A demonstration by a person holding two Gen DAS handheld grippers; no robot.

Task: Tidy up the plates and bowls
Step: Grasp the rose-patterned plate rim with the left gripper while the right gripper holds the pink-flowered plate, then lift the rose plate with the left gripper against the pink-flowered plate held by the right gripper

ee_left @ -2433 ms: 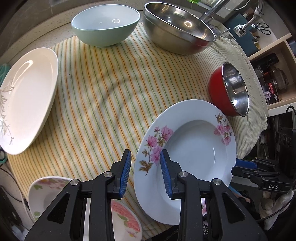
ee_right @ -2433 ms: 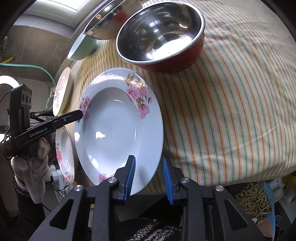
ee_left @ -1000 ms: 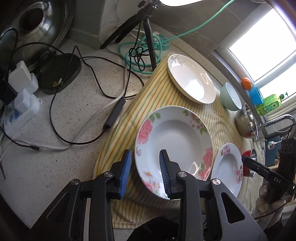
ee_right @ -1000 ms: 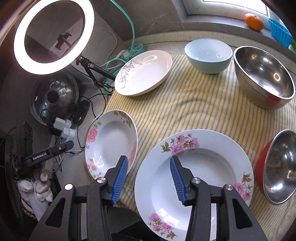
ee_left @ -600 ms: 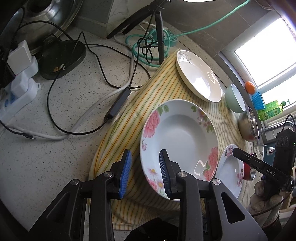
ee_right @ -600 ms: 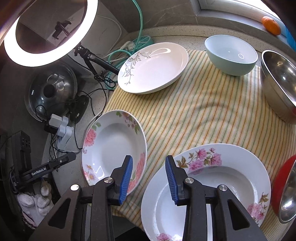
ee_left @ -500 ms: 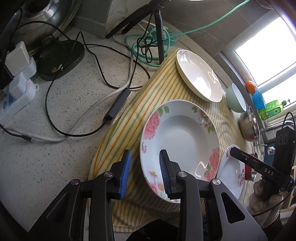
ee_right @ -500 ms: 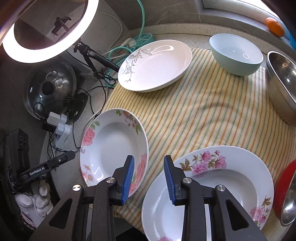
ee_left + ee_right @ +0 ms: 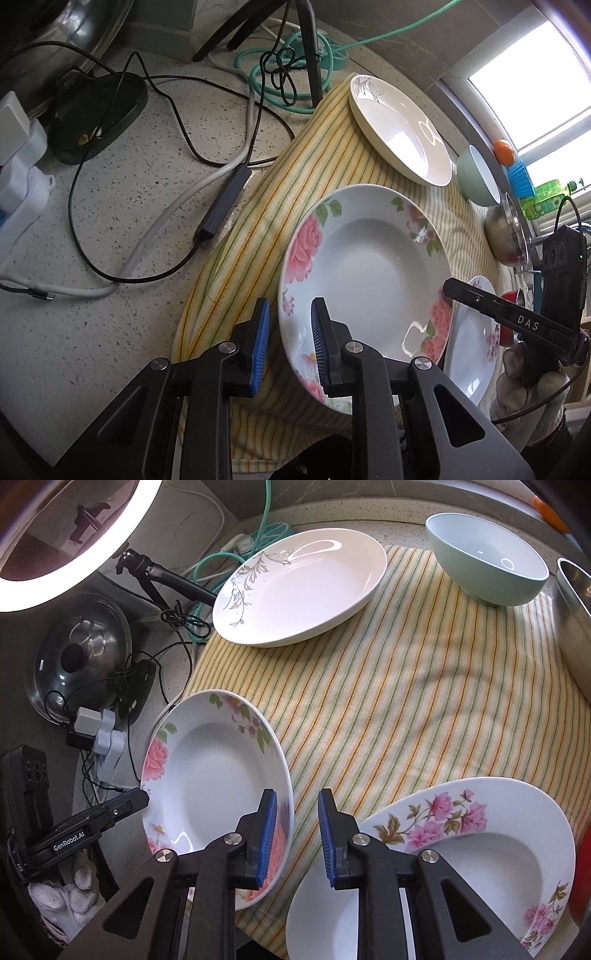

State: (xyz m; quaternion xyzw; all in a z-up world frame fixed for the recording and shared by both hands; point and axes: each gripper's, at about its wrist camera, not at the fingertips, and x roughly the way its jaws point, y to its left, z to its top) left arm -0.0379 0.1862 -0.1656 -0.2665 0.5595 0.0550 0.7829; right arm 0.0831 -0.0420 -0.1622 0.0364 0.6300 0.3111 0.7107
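A rose-patterned deep plate (image 9: 369, 280) lies on the striped cloth (image 9: 295, 177) at its near-left corner; it also shows in the right wrist view (image 9: 210, 771). My left gripper (image 9: 288, 339) is open, its jaws straddling the plate's near-left rim. My right gripper (image 9: 295, 834) is open, its jaws straddling the same plate's right rim. A larger pink-flower plate (image 9: 480, 856) lies just right of it. A white plate with a grey sprig (image 9: 299, 587) and a pale green bowl (image 9: 487, 568) sit farther back.
A steel bowl (image 9: 506, 232) and a red bowl (image 9: 513, 295) stand at the cloth's far end. Cables, a power strip (image 9: 18, 177), a tripod (image 9: 306, 48), a ring light (image 9: 62, 542) and a pot lid (image 9: 77, 661) crowd the counter to the left.
Both grippers have swung from the pink-flower plate over to the rose plate and closed in on its rim from opposite sides. The right gripper's jaws have narrowed slightly.
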